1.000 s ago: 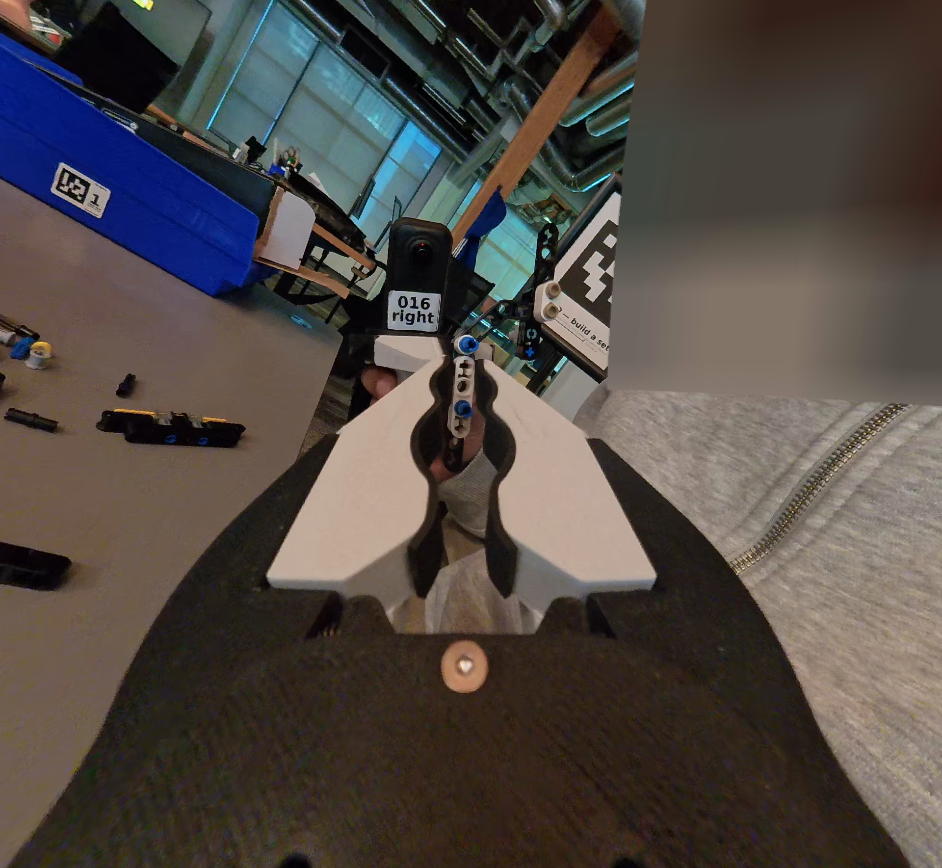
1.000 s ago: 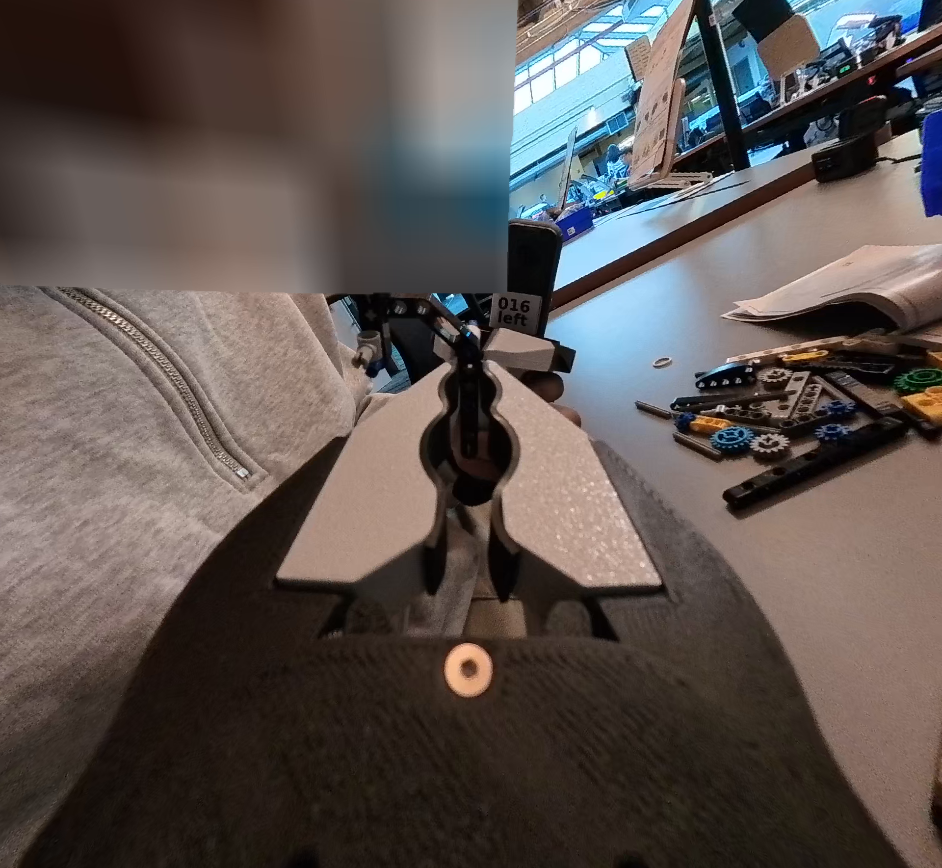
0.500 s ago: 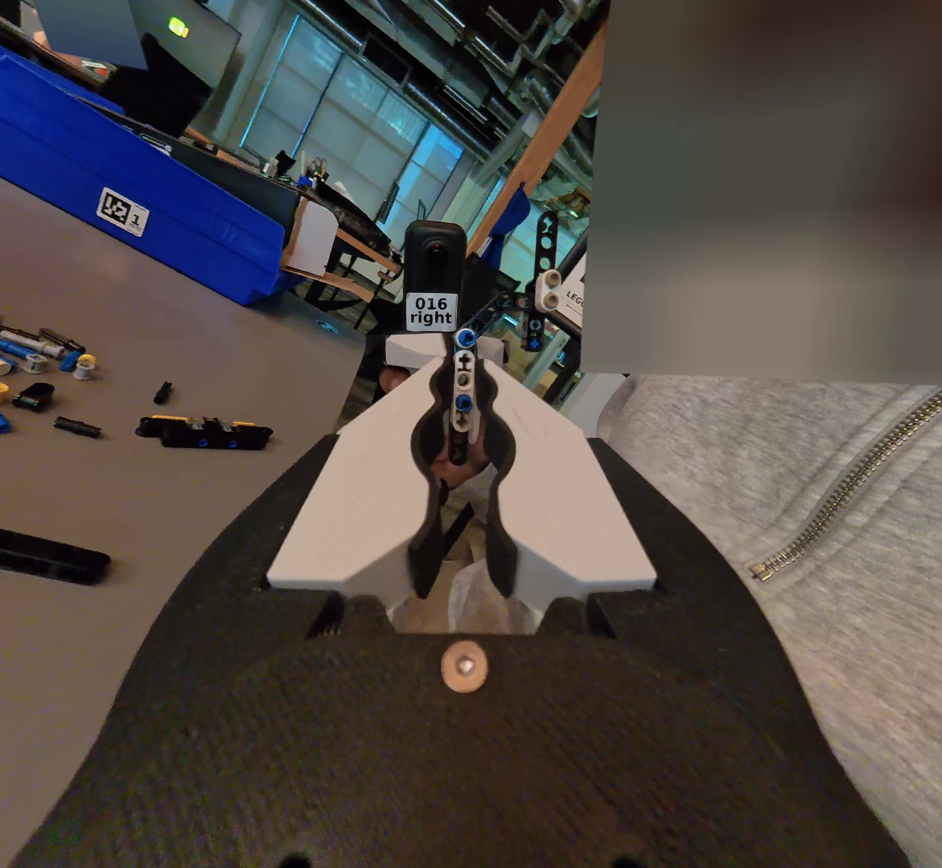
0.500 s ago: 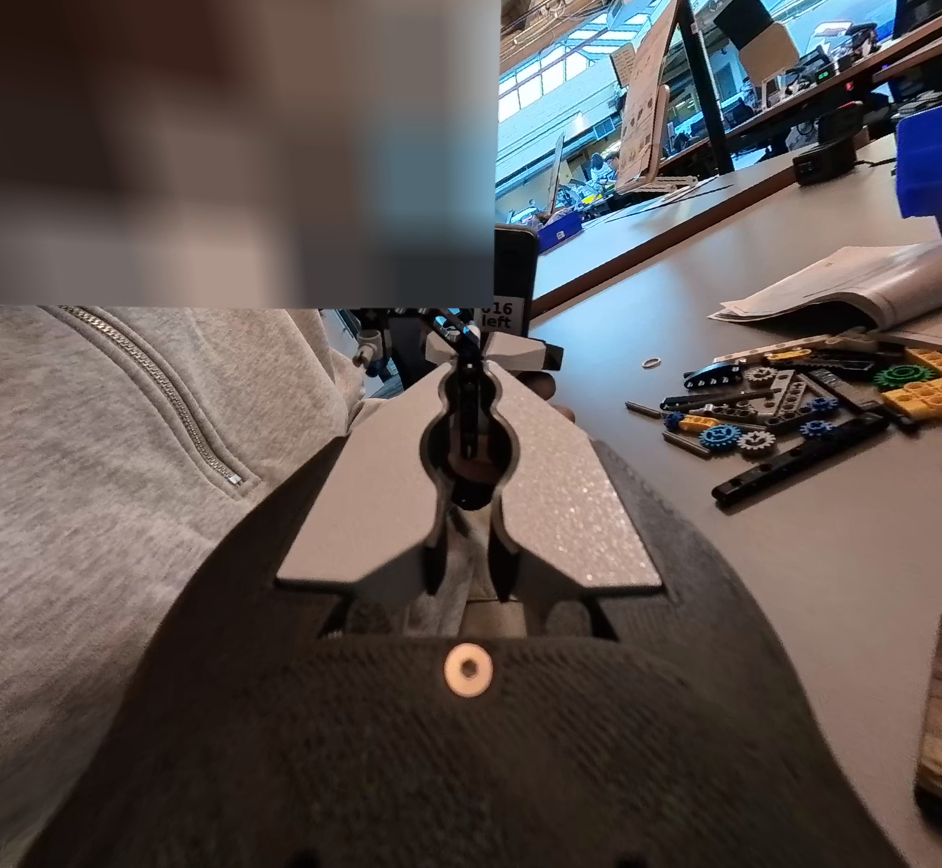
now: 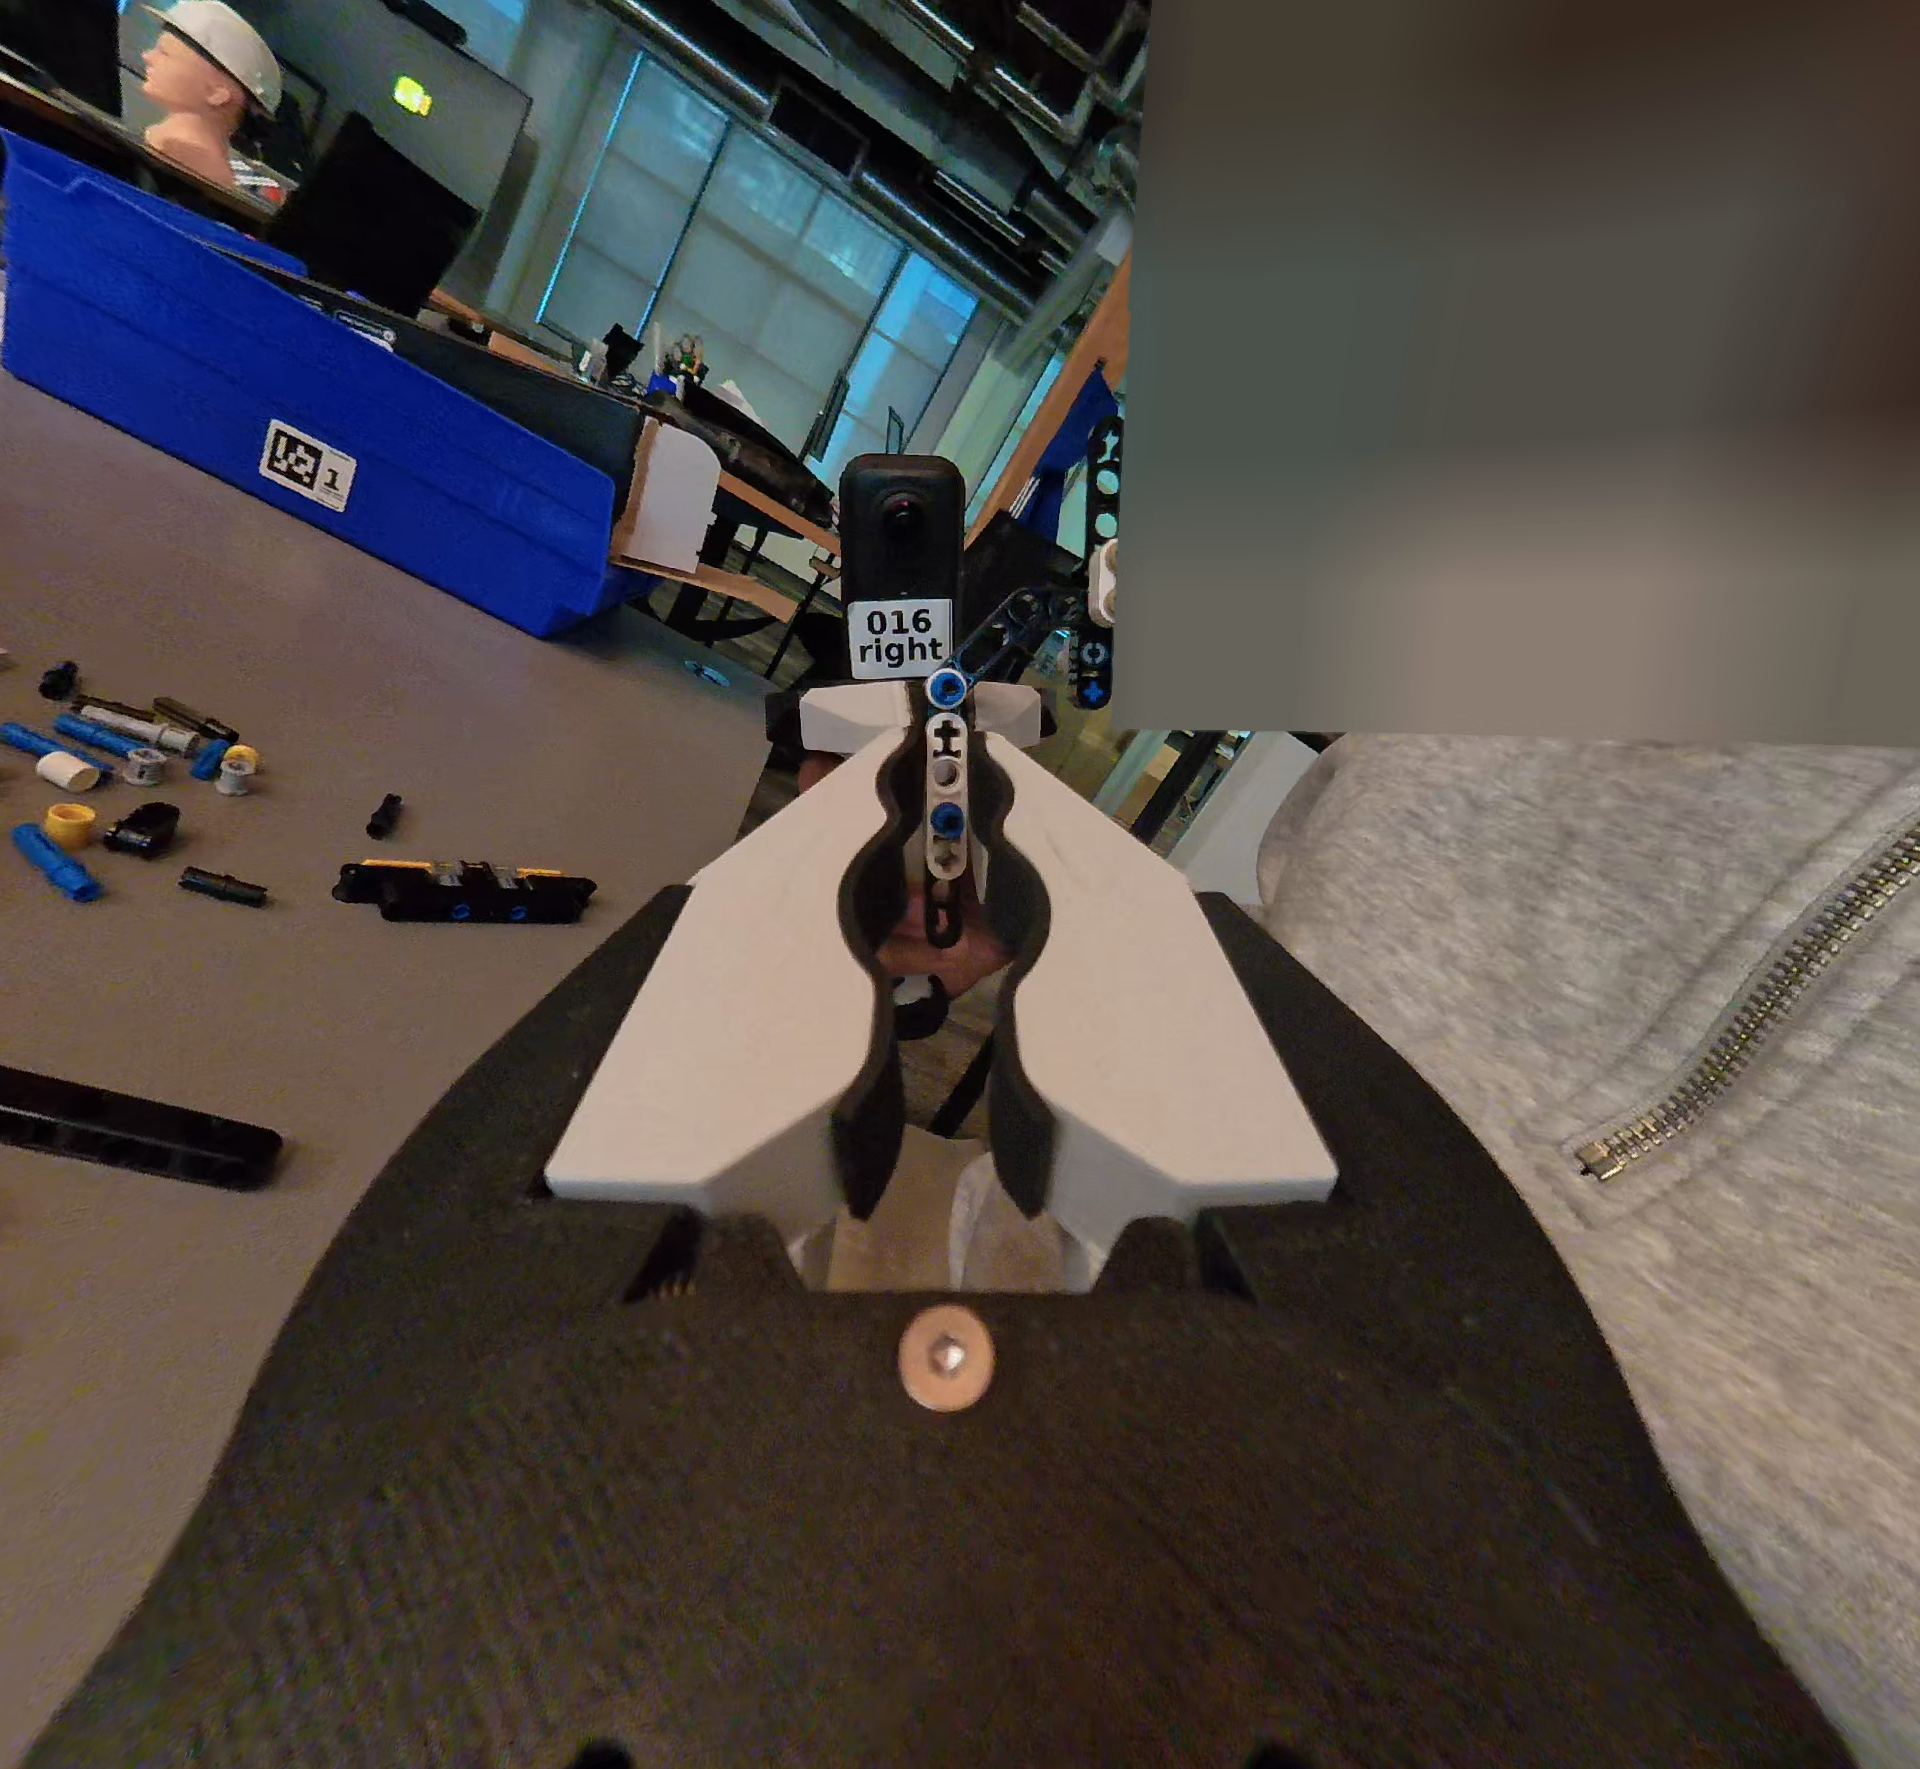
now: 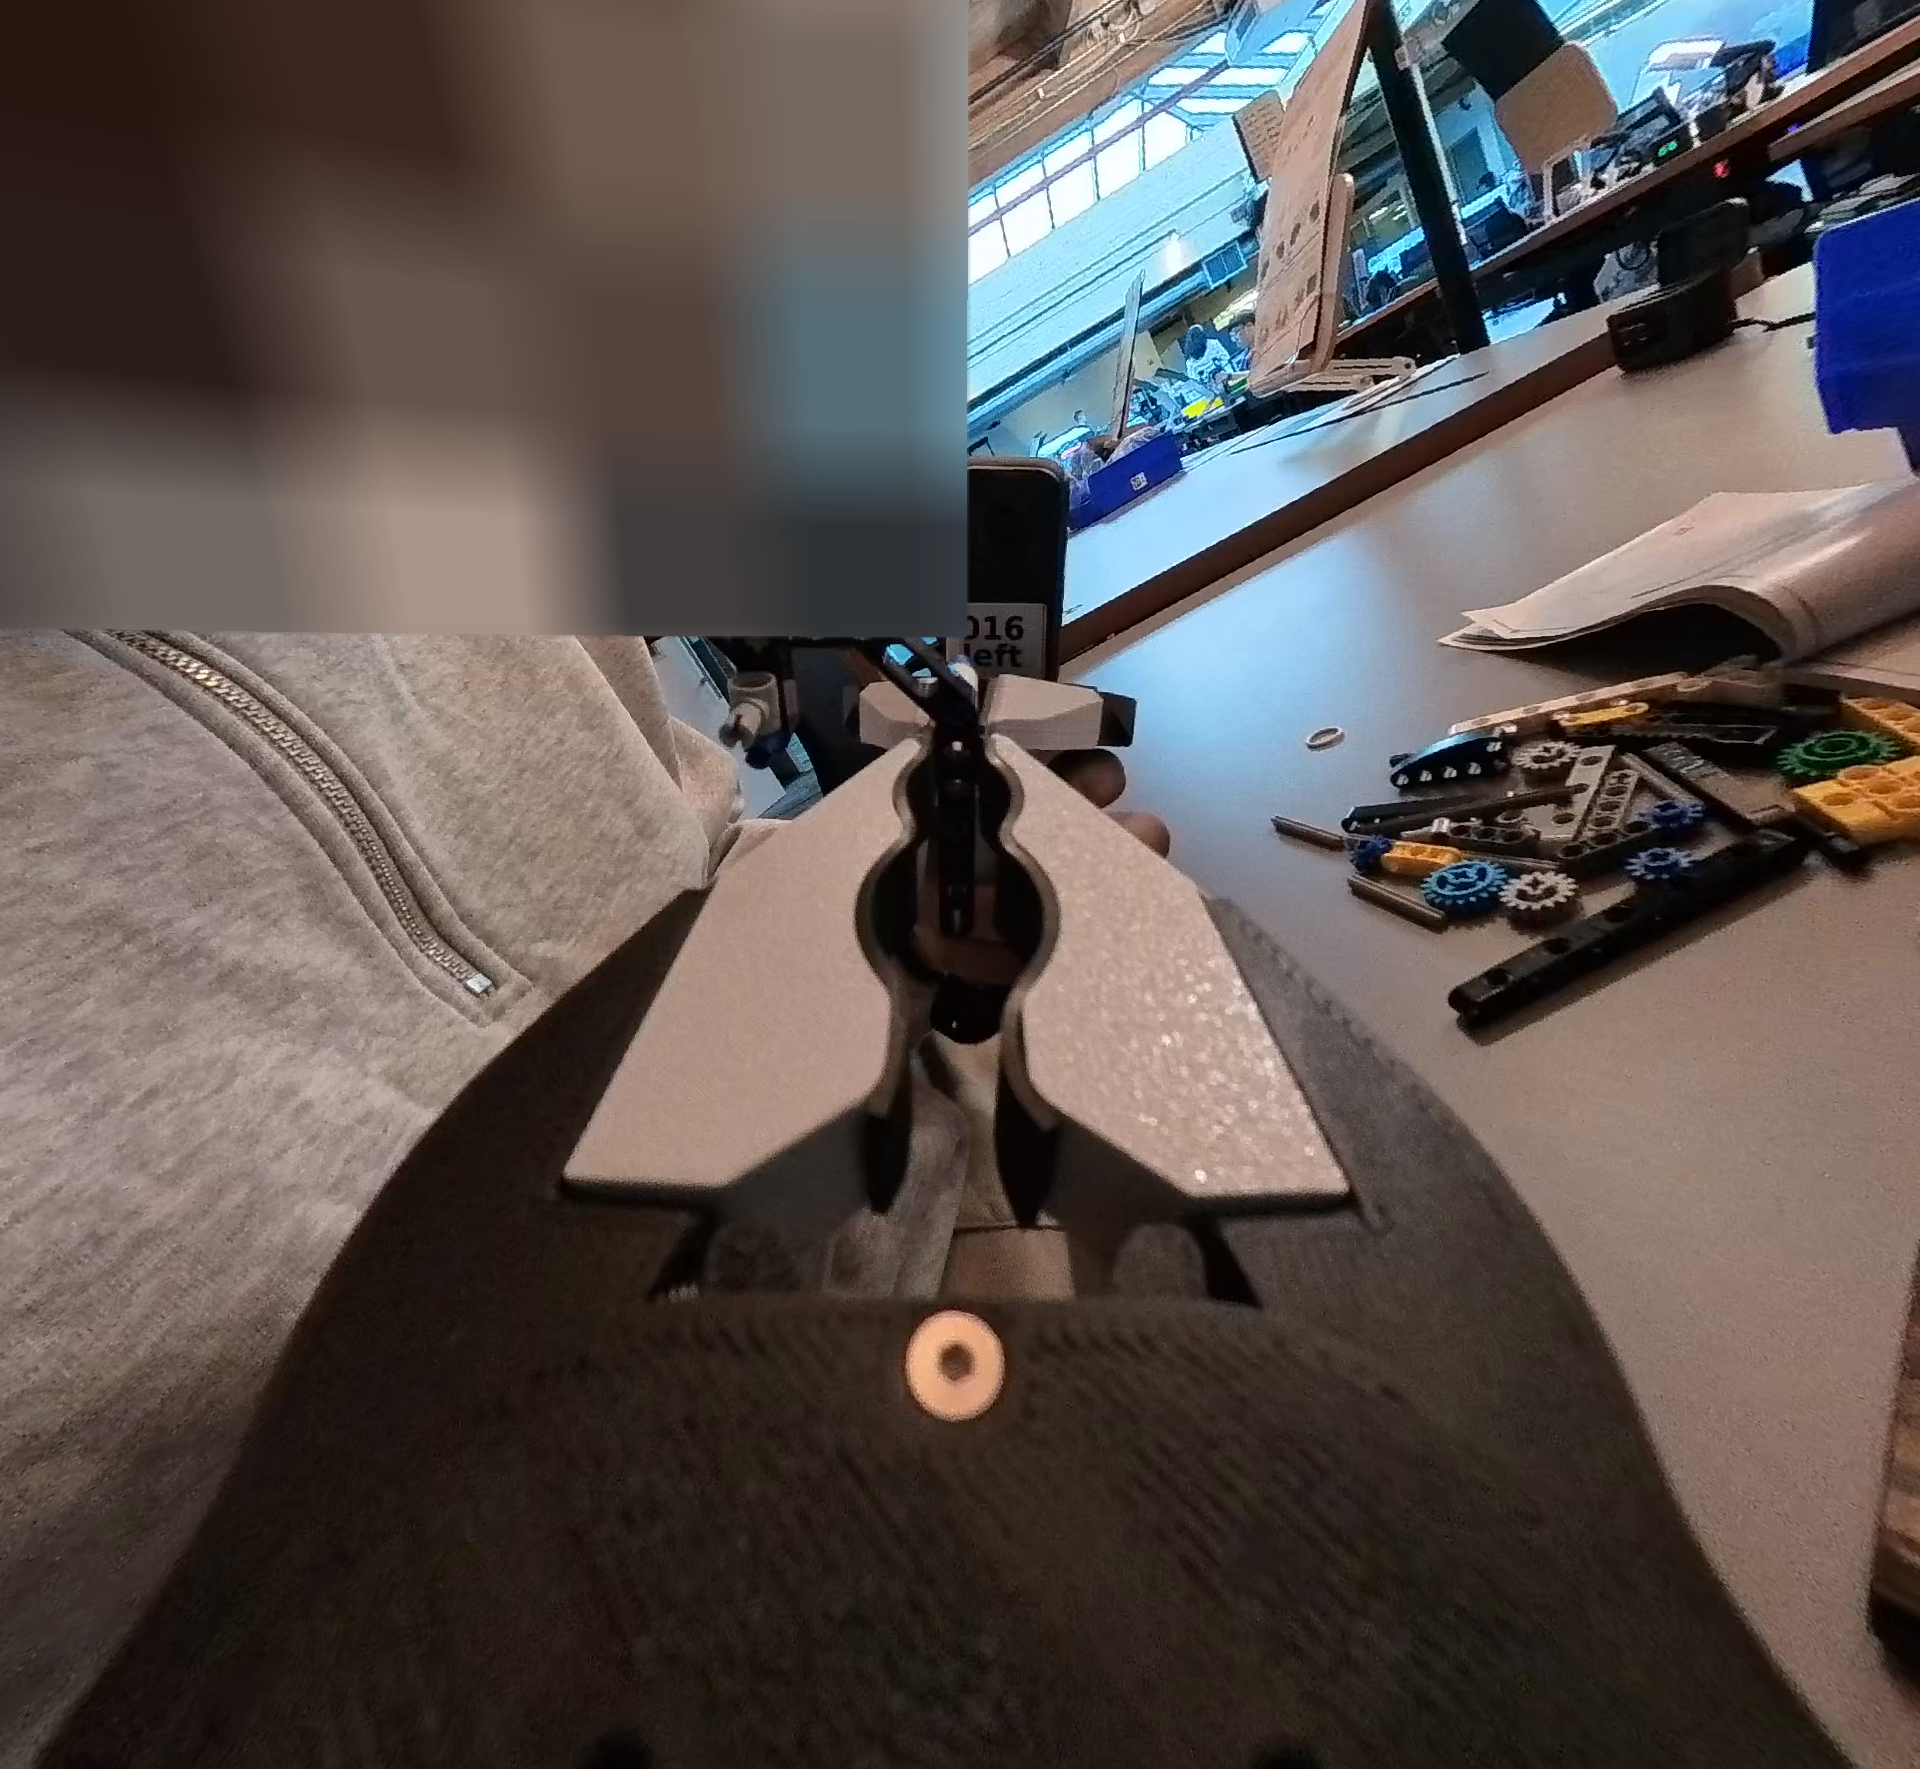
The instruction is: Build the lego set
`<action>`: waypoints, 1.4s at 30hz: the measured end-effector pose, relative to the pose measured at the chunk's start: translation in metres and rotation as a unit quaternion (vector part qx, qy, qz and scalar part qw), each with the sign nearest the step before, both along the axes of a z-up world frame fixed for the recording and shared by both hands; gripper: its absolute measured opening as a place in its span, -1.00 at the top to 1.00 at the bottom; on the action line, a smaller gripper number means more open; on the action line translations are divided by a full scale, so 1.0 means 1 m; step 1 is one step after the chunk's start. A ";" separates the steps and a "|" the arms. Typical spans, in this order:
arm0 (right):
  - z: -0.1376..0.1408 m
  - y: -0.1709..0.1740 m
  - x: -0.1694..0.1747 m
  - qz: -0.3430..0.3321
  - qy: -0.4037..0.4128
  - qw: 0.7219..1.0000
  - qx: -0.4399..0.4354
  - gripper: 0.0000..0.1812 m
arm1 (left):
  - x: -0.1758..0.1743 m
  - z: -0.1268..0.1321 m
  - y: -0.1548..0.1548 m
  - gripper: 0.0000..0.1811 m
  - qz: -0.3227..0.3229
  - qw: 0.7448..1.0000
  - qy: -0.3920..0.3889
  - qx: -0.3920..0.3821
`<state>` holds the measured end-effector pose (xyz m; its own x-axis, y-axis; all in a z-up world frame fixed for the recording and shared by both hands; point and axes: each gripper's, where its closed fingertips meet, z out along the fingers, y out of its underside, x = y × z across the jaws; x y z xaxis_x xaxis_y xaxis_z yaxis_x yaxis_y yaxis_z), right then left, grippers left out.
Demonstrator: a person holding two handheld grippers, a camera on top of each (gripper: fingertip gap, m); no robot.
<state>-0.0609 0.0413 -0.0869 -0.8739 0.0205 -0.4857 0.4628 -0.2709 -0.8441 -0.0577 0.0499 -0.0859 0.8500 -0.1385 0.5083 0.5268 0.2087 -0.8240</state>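
The left gripper (image 5: 948,753) has its two white fingers (image 5: 769,971) drawn together and pinching a small light-grey lego beam (image 5: 945,810) with blue pins, held upright between the fingertips. The right gripper (image 6: 958,763) faces it tip to tip, its grey fingers (image 6: 1132,1002) likewise pressed together on a thin black lego beam (image 6: 956,836) standing upright in the grip. The two held pieces belong to one small assembly suspended between the grippers in front of the person's grey zipped sweatshirt (image 5: 1621,1044) — further black linkage (image 5: 1003,639) with a white connector (image 5: 1107,571) extends up and away from the pinch point in the left wrist view. In the left wrist view, the grey table (image 5: 260,992) carries loose parts: a black block with yellow and blue inserts (image 5: 464,890), a long black beam (image 5: 125,1125) near the frame edge, and a scatter of blue, white, yellow and black pins (image 5: 114,774). A blue bin (image 5: 312,410) stands at the far edge of the table. In the right wrist view, a pile of beams, blue and grey gears, yellow pieces and a green gear (image 6: 1621,815) lies on the table — an open booklet (image 6: 1714,587) sits just behind it, and a long black beam (image 6: 1621,935) lies at the pile's near edge.
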 end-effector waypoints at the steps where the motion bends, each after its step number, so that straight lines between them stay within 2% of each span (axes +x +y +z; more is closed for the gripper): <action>1: 0.000 0.000 0.000 0.000 0.000 1.000 0.000 0.95 | 0.000 0.000 0.000 0.95 0.001 1.000 0.001 0.000; 37: -0.001 0.000 -0.003 -0.003 -0.003 1.000 0.002 0.95 | 0.000 -0.001 0.000 0.94 0.003 1.000 0.005 0.001; 42: -0.002 0.001 -0.005 -0.012 -0.004 1.000 0.004 0.95 | -0.002 0.001 -0.001 0.85 0.008 1.000 0.003 0.006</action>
<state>-0.0662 0.0428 -0.0885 -0.8688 0.0458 -0.4930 0.4635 -0.2749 -0.8424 -0.0594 0.0491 -0.0848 0.8548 -0.1308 0.5022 0.5189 0.2265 -0.8242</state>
